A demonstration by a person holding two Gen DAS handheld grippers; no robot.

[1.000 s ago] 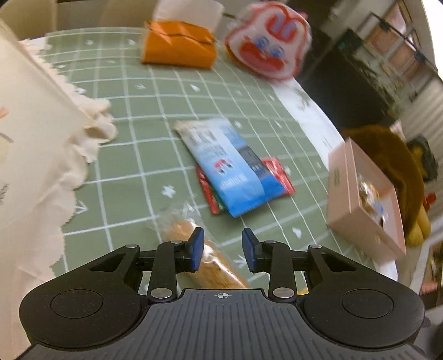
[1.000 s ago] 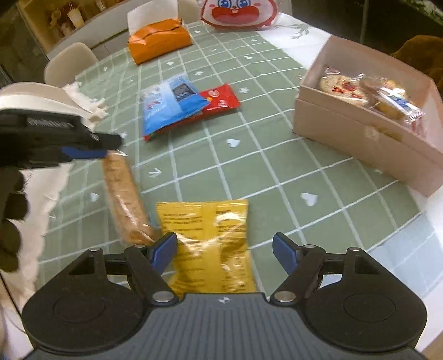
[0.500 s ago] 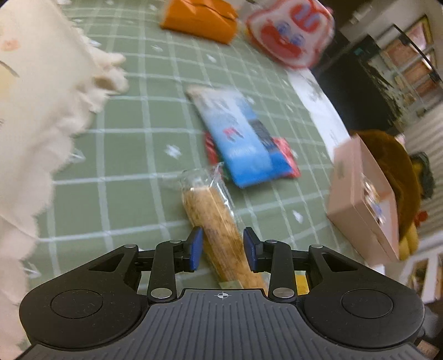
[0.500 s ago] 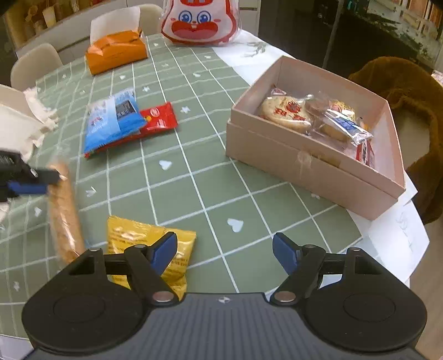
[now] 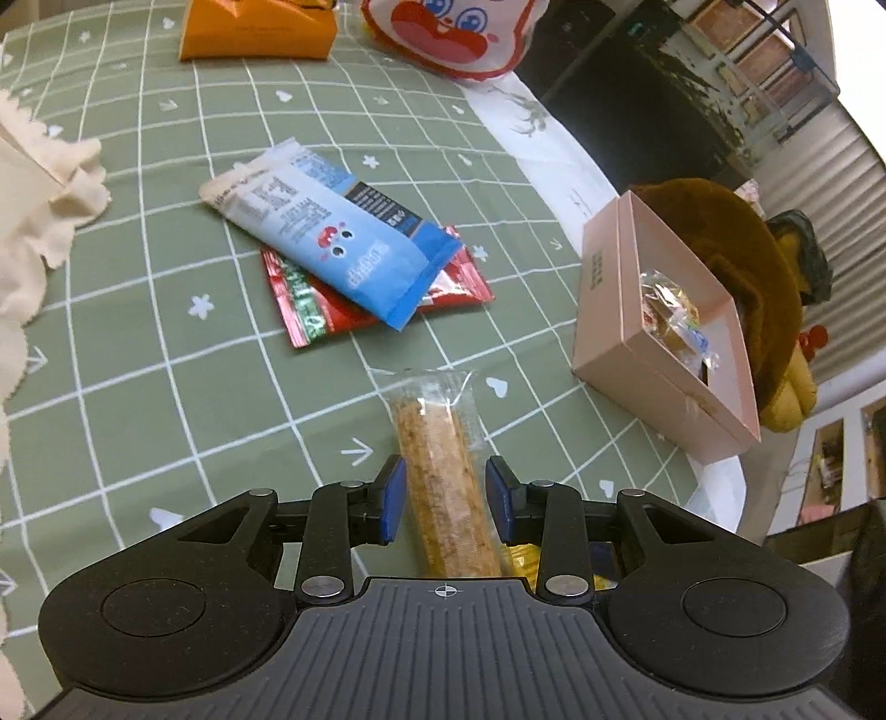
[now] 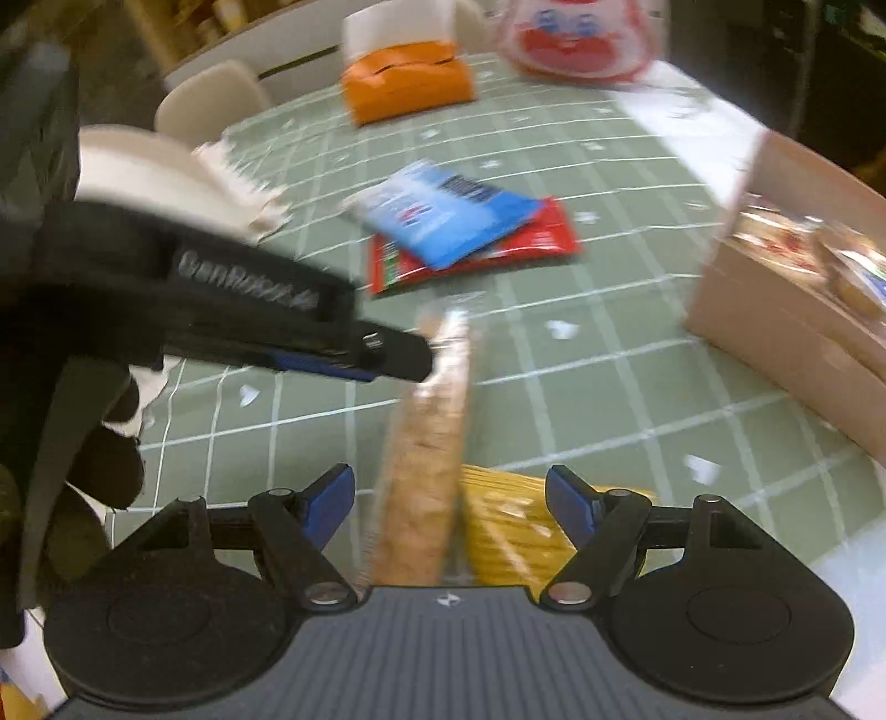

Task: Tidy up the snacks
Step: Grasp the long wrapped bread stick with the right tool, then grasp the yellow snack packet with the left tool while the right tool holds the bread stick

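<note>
Claw pads of the left claw (image 5: 444, 501) straddle a long brown bar in clear wrap (image 5: 443, 482), set narrow, a thin gap showing on each side of the wrapper. Right claw (image 6: 448, 504) stands wide, gripping nothing, with that same bar and a yellow packet (image 6: 509, 526) lying between its fingers on the green checked surface (image 5: 166, 343). Farther off, a blue packet (image 5: 338, 227) lies across a red packet (image 5: 310, 310). Right of them sits the open pink box (image 5: 653, 343) with wrapped snacks inside. Farthest away are an orange pack (image 5: 255, 27) and a red-and-white cartoon bag (image 5: 448, 27).
</note>
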